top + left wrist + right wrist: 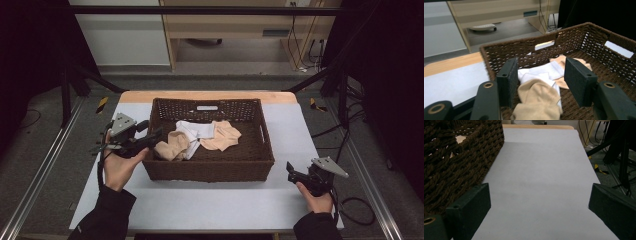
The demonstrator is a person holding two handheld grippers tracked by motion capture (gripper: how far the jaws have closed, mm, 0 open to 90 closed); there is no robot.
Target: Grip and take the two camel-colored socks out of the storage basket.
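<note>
While L gripper (540, 82) hangs over basket (210, 170) left wall, jaws apart, nothing clamped | beige sock (537, 100) lies below/between jaws, inside basket beside white sock (549, 71) | R gripper (539, 207) released, over table (541, 170) nr basket's right side

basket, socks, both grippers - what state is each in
basket: upright on the table, open top, socks inside
beige sock: crumpled at the basket's left end, between the left gripper's jaws, not pinched
white sock: lying loose mid-basket
second beige sock: flat, right of the white sock
left gripper: open, over the basket's left end
right gripper: open, nothing between its jaws
</note>
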